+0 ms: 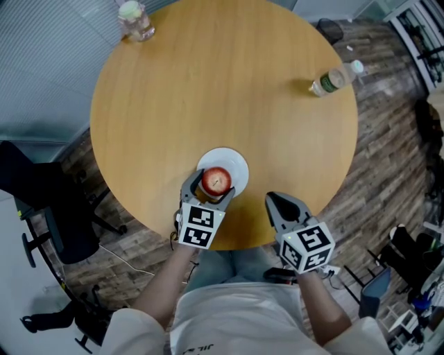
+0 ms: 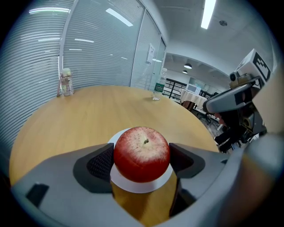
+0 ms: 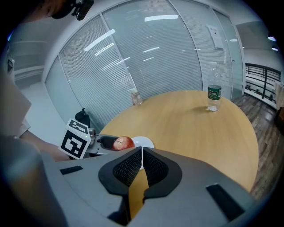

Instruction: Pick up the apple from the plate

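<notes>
The red apple (image 1: 216, 180), round with a pale speckled top and a short stem, sits on a small white round plate (image 1: 237, 161). It is the only thing on the plate and lies toward the plate's 7 o'clock side. In the head view the plate rests at 6 o'clock on the round light-wood table (image 1: 229, 90), close to the near rim.

The left gripper (image 1: 212, 186), grey with black ribbed pads, comes in from 6 o'clock. Its jaws stand wide and are clamped on the red apple, one pad against each side, while the fruit's underside is on the plate.

The right gripper (image 1: 276, 201) is at 4 o'clock of the plate, by the table's rim. Its jaws are pressed together with nothing between them, and it touches nothing.

Further out, a clear plastic bottle with a green label (image 1: 335, 78) stands at 2 o'clock on the table. A small clear glass jar (image 1: 135, 19) stands at 11 o'clock at the far rim.
</notes>
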A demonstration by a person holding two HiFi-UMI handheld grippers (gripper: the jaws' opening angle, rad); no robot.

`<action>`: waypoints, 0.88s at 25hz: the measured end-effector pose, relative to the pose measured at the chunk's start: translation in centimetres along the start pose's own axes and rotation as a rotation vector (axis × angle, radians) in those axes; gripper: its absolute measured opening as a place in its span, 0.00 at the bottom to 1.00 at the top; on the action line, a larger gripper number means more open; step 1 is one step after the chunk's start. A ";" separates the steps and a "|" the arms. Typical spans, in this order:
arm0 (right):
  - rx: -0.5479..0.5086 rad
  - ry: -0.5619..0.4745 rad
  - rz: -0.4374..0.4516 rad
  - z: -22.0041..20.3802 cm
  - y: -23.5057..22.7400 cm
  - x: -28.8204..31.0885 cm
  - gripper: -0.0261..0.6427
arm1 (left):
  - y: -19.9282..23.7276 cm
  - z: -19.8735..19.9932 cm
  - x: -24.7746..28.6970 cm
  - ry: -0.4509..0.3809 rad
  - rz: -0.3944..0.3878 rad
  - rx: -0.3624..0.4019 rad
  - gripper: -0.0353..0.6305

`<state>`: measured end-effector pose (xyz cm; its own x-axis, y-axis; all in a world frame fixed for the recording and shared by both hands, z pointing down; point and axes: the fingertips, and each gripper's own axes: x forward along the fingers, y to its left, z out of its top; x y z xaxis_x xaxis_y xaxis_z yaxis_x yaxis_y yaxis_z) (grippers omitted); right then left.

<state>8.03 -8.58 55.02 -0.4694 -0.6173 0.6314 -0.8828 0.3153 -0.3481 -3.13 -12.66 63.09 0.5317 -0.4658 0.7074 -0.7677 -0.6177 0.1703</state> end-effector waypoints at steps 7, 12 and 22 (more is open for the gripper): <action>-0.023 -0.027 0.014 0.9 0.8 -0.9 0.09 | -0.6 1.4 -2.2 -0.038 0.013 0.002 0.64; -0.052 -0.045 0.029 1.5 1.8 -1.8 0.09 | -1.8 2.2 -4.6 -0.064 0.014 -0.010 0.64; -0.112 -0.118 0.036 3.6 3.6 -4.8 0.09 | -4.2 4.5 -10.5 -0.127 -0.002 -0.033 0.64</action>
<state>7.15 -7.07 48.19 -0.5011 -0.6827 0.5319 -0.8650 0.4126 -0.2855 -3.84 -7.99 51.88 0.5725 -0.5425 0.6148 -0.7769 -0.5986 0.1953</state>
